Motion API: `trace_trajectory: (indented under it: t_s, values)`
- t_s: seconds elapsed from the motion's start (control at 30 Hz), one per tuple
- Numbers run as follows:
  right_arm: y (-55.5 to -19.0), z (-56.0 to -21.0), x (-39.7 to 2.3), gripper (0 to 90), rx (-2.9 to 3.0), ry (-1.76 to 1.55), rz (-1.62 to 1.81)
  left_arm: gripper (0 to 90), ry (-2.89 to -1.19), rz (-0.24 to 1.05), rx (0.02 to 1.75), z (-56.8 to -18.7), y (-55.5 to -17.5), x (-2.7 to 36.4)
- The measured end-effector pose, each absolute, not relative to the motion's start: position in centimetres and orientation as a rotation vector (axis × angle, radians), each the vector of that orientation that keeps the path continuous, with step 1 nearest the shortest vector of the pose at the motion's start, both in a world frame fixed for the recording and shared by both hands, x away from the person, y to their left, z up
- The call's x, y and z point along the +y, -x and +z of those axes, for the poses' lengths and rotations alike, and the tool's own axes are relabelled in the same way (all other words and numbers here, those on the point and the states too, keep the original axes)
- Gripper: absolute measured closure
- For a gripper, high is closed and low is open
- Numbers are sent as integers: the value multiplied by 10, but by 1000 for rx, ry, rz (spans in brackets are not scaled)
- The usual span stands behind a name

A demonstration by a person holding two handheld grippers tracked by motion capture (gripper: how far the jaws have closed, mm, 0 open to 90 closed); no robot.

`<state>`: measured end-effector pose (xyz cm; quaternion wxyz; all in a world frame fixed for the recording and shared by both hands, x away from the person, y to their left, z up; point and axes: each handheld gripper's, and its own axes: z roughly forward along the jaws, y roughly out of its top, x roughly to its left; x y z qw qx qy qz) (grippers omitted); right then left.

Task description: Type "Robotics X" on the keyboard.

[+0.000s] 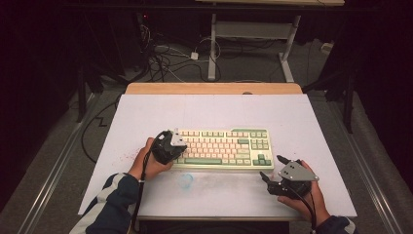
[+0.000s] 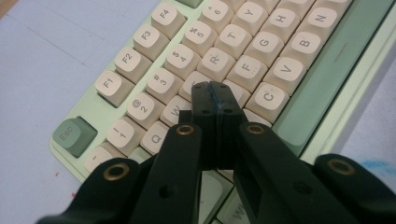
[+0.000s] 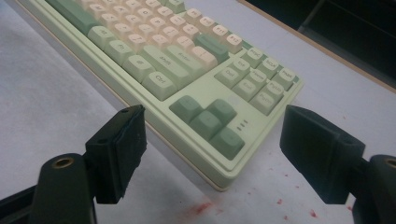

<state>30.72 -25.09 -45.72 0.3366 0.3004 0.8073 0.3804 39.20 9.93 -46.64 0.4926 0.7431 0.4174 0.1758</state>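
The left gripper [image 2: 215,93], jaws pressed together on nothing, hovers tip-down over the keyboard [image 1: 221,148]; I'd lower it straight onto one key, as the key beneath its tip is hidden. The right gripper [image 3: 212,154] waits wide open and empty, the keyboard's corner just ahead.

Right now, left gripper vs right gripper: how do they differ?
The left gripper has its jaws shut and empty; the right gripper has them wide open. The left gripper hovers over the keyboard letter keys; the right gripper sits off its arrow-key corner, above the table. Both have black jaws.
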Motion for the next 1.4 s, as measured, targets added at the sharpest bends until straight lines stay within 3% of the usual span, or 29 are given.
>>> trace_trajectory:
  t_s: [0.57,0.9,1.03,1.23,1.4]
  values:
    - [-307,-457,-252,235,2104,-797,995,871,-1768,438,997,-459,-389,104]
    - [-306,-456,-252,235,2103,-791,993,801,-1697,459,990,-453,-381,116]
    - [-306,-456,-252,235,2104,-791,993,732,-1685,475,977,-452,-378,120]
    - [-306,-456,-253,235,2100,-796,995,555,-1648,512,960,-453,-372,124]
    - [-307,-456,-254,234,2098,-796,994,352,-1619,561,959,-457,-367,128]
